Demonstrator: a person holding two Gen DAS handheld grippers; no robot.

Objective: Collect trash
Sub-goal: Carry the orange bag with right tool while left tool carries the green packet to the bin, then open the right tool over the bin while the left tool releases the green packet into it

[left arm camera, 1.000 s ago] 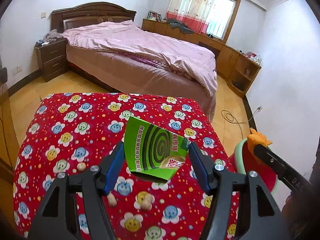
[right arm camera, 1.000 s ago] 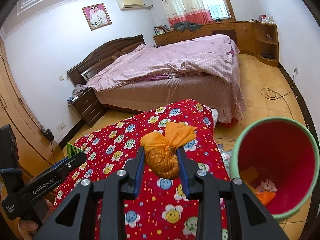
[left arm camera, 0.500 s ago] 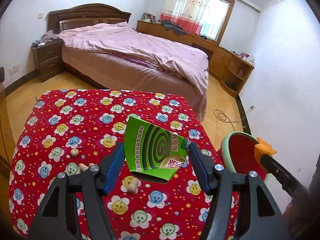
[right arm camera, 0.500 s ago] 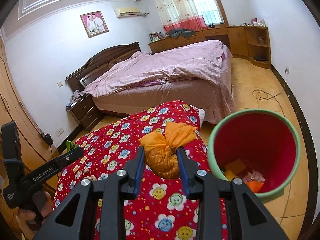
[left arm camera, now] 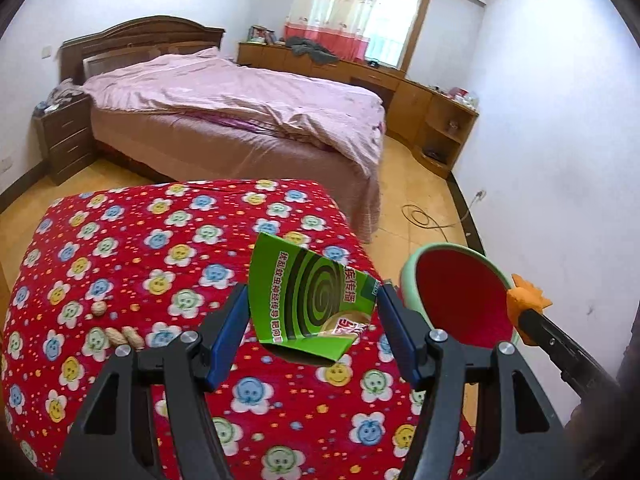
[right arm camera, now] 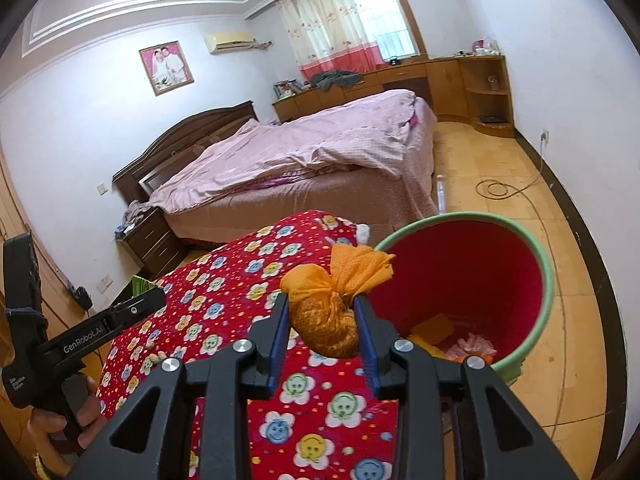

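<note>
My left gripper [left arm camera: 312,312] is shut on a green mosquito-coil box [left arm camera: 308,300], held above the red flowered cloth [left arm camera: 160,248]. My right gripper [right arm camera: 322,320] is shut on a tied orange bag [right arm camera: 328,312] just left of the bin's rim. The bin [right arm camera: 548,280] is green outside and red inside, with some trash at its bottom. In the left wrist view the bin [left arm camera: 412,276] stands at the right beyond the cloth's edge, and the orange bag [left arm camera: 526,300] shows at the tip of the right gripper. Peanuts [left arm camera: 124,336] lie on the cloth at the left.
A bed with a pink cover [left arm camera: 240,108] stands beyond the table. A nightstand [left arm camera: 64,136] is at the left and wooden cabinets [left arm camera: 436,116] line the far wall. A cable [left arm camera: 420,216] lies on the yellow floor. A hand [right arm camera: 56,424] grips the left tool's handle.
Both grippers moved right toward the bin with their loads still held. The bin looms larger in the right wrist view and more of it shows in the left wrist view.
</note>
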